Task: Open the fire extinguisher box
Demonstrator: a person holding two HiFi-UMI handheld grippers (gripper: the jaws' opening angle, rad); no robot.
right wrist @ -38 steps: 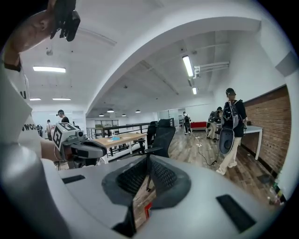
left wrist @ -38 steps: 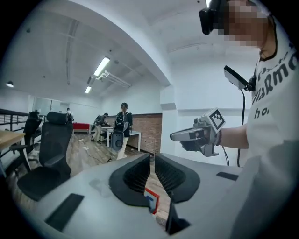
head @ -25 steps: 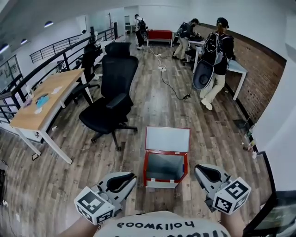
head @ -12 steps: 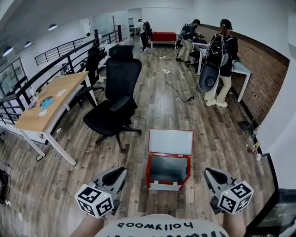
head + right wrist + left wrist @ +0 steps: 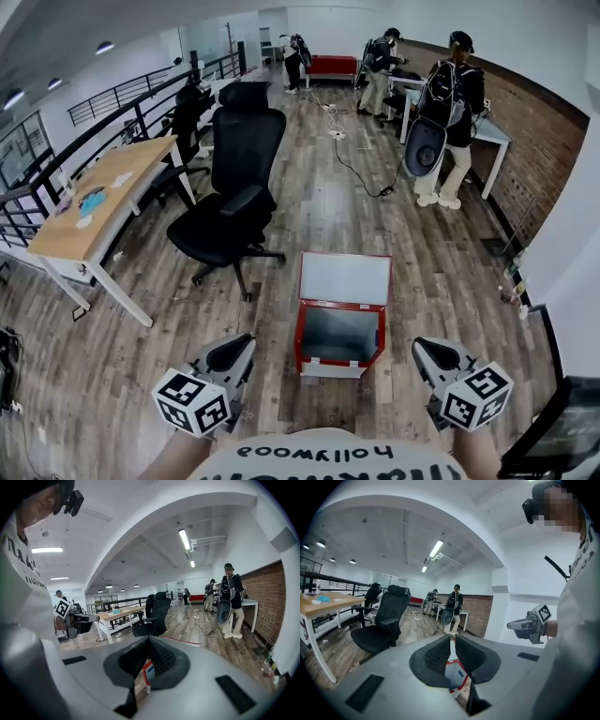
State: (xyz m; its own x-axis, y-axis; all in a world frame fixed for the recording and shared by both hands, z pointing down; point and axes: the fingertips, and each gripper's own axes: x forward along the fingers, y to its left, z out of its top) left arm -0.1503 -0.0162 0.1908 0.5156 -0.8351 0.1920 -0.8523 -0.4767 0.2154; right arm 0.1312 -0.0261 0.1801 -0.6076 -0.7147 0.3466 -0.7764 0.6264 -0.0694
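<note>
Head view: the red fire extinguisher box (image 5: 339, 330) stands open on the wood floor (image 5: 441, 272), lid upright, grey inside, ahead between the left gripper (image 5: 246, 341) and right gripper (image 5: 422, 347). Left gripper view: jaws a slit apart, empty. Right gripper view: jaws closed, empty.

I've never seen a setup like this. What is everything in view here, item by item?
fire extinguisher box: one, red with pale inside, on the floor ahead, lid open.
office chairs: two, black, one left of the box, one farther back.
desk: one, light wood top, white legs, far left.
white table: one, by the brick wall, right.
cable: one, black, across the floor.
other people: at least three, dark clothes, one at the white table, the rest farther back.
left gripper: one, grey, bottom left, fingers slightly apart, empty.
right gripper: one, grey, bottom right, fingers shut, empty.
</note>
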